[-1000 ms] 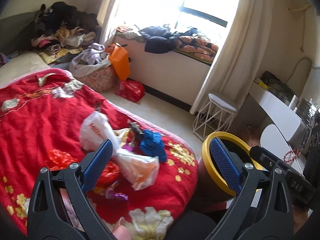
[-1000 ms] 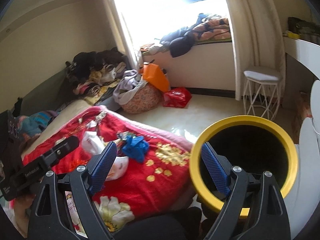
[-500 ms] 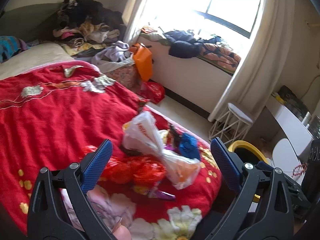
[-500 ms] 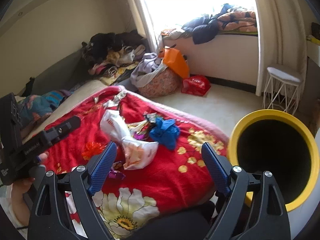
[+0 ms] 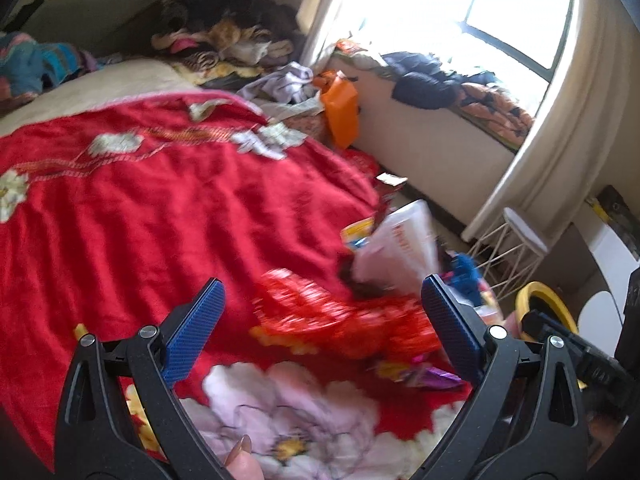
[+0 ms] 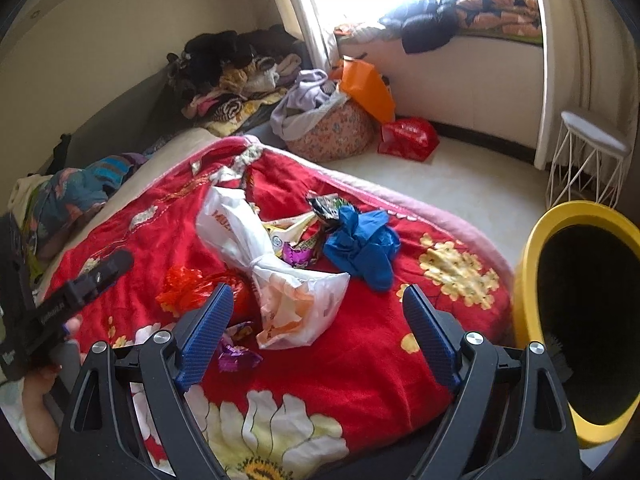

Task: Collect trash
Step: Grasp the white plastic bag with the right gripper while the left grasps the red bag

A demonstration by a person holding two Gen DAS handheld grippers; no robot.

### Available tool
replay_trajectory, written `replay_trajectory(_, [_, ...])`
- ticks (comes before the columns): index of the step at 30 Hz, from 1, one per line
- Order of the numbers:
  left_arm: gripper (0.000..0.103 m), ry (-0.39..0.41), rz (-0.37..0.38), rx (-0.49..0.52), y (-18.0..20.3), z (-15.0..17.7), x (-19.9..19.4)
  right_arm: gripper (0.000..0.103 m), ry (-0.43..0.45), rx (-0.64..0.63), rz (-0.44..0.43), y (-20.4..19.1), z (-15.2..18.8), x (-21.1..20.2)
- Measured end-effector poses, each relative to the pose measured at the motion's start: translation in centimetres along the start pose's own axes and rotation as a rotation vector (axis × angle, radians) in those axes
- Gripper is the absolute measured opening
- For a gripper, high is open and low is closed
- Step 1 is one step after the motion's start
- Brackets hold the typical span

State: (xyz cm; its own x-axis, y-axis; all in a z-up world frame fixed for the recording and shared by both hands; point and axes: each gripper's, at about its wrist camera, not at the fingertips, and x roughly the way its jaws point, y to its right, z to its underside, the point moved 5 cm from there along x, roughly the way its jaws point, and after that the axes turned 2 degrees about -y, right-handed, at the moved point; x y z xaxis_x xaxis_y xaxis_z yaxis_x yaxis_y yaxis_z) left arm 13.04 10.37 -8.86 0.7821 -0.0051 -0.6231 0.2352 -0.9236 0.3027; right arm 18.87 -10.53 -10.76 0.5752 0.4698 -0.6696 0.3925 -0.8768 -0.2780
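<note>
Blur: left view is smeared, so the red wrapper is hard to make out.
Cut off: yellow bin runs off frame beside the bed.
Trash: white bag, blue rag, purple wrapper on the red blanket.
Claws: left gripper and right gripper both spread wide, holding nothing.
Change: left camera swung further over the bed; bin slid right.

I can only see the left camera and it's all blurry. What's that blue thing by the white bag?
Observer: The right camera shows it sharp: a crumpled blue wad on the blanket, just right of the white bag.
Operator: Is the yellow bin full?
Observer: The bin looks black inside, and I can't see its bottom.
Operator: Are the other tongs holding anything?
Observer: No, the right tongs are open and empty, pointing at the white bag.
</note>
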Motion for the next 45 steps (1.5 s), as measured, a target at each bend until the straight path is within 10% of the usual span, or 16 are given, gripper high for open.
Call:
replay_trajectory(9, [0.075,-0.117,0.078,-0.162,-3.1,1.8,3.6,0.084,-0.091,0.077,-0.03,1.3,-0.2,4.6])
replay_trajectory(19, [0.006,-0.176,0.151,-0.191,-2.3,3.2,5.1,0.037,-0.123,0.052,-0.151,-0.1,1.0,4.8])
replay_trajectory(45, [0.004,0.108,0.217,-0.039,2.4,-3.7,-5.0,0.034,0.142,0.038,-0.114,0.2,-1.4,-6.5])
